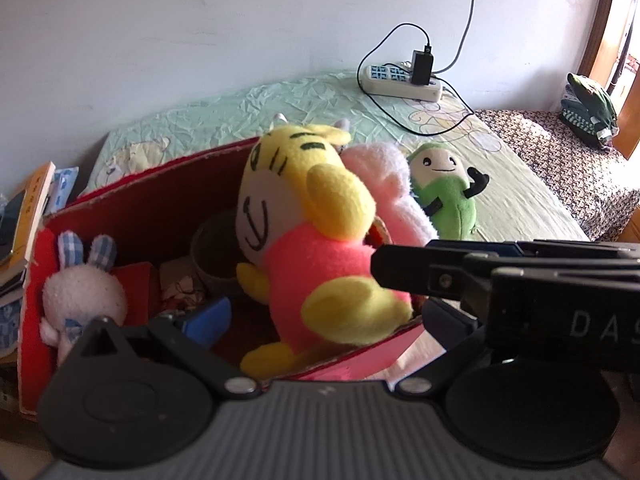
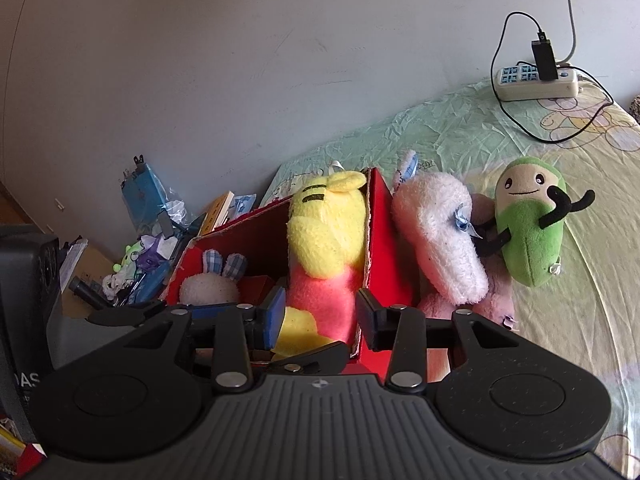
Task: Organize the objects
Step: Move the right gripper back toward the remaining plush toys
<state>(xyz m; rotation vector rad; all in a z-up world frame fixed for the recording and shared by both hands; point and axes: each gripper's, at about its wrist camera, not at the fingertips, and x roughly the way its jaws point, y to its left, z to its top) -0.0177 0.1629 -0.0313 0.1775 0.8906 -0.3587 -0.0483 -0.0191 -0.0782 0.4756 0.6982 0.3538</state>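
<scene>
A yellow tiger plush in a pink shirt (image 1: 320,256) sits in the red cardboard box (image 1: 168,184), leaning on its right wall; it also shows in the right wrist view (image 2: 324,240). My right gripper (image 2: 320,320) has its jaws on either side of the tiger's lower body and the box wall (image 2: 380,240), partly closed around them. My left gripper (image 1: 320,320) is open with the tiger between its fingers. A small white rabbit plush (image 1: 80,292) lies in the box. A pink-white plush (image 2: 440,236) and a green plush (image 2: 528,224) lie on the bed beside the box.
A power strip with a charger and cables (image 1: 404,80) lies on the green bed sheet (image 2: 580,320) near the wall. Books (image 1: 28,216) are stacked left of the box. A cluttered pile of items (image 2: 148,248) sits by the wall. Folded clothes (image 1: 588,112) lie at the far right.
</scene>
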